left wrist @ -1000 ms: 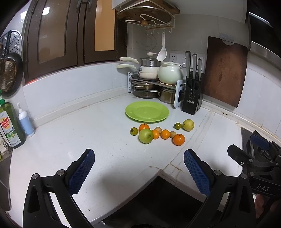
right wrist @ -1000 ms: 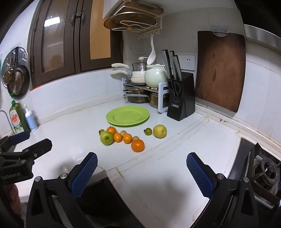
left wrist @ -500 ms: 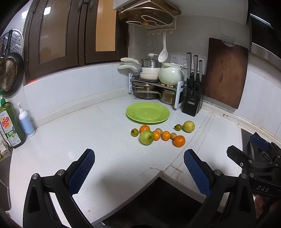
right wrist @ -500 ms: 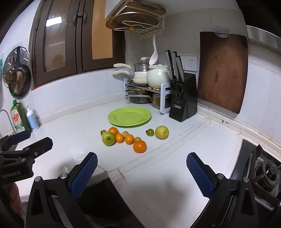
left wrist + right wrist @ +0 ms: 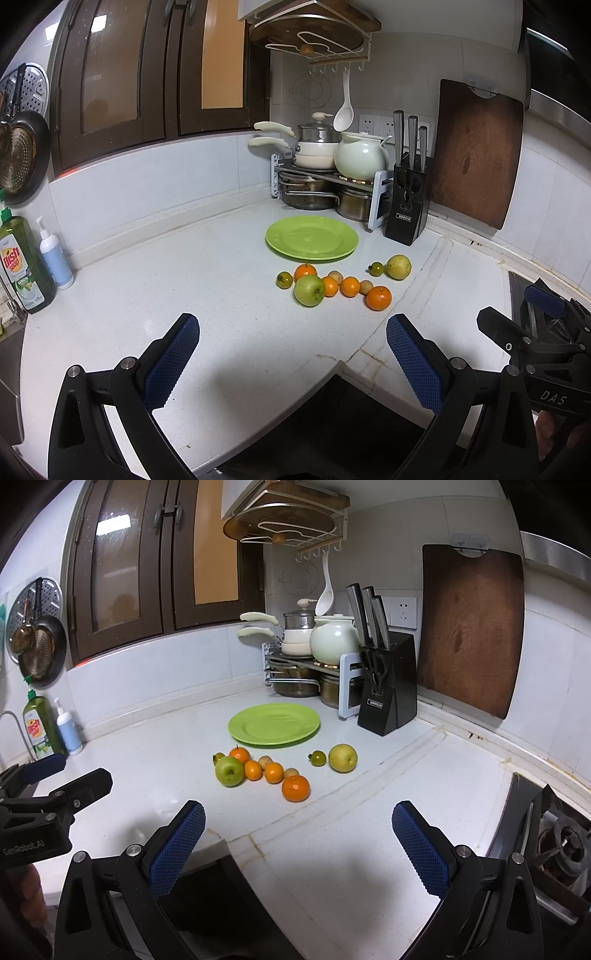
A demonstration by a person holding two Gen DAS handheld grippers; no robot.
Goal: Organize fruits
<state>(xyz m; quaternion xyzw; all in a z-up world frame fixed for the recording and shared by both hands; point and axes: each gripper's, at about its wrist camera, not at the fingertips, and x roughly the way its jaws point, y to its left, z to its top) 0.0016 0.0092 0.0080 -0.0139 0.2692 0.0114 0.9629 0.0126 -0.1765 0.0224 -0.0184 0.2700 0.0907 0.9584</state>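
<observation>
Several fruits lie loose on the white counter in front of an empty green plate [image 5: 312, 239] [image 5: 274, 724]: a green apple [image 5: 309, 290] [image 5: 229, 771], several oranges including the nearest one [image 5: 378, 298] [image 5: 295, 788], a yellow pear [image 5: 398, 266] [image 5: 342, 757] and small green fruits [image 5: 376, 268] [image 5: 318, 758]. My left gripper [image 5: 291, 362] hovers open over the counter's front edge, well short of the fruit. My right gripper [image 5: 299, 845] is open too, empty, near the counter's inner corner. Each gripper shows at the edge of the other's view.
A black knife block [image 5: 408, 218] [image 5: 386, 698] and a pot rack [image 5: 325, 184] stand behind the plate. A brown cutting board [image 5: 471, 627] leans on the right wall. Dish soap bottles [image 5: 26, 266] stand at the left, a gas hob [image 5: 554, 842] at the right.
Both grippers have drifted slightly forward toward the fruit, which now looks a little nearer. Both stay open and nothing on the counter has moved.
</observation>
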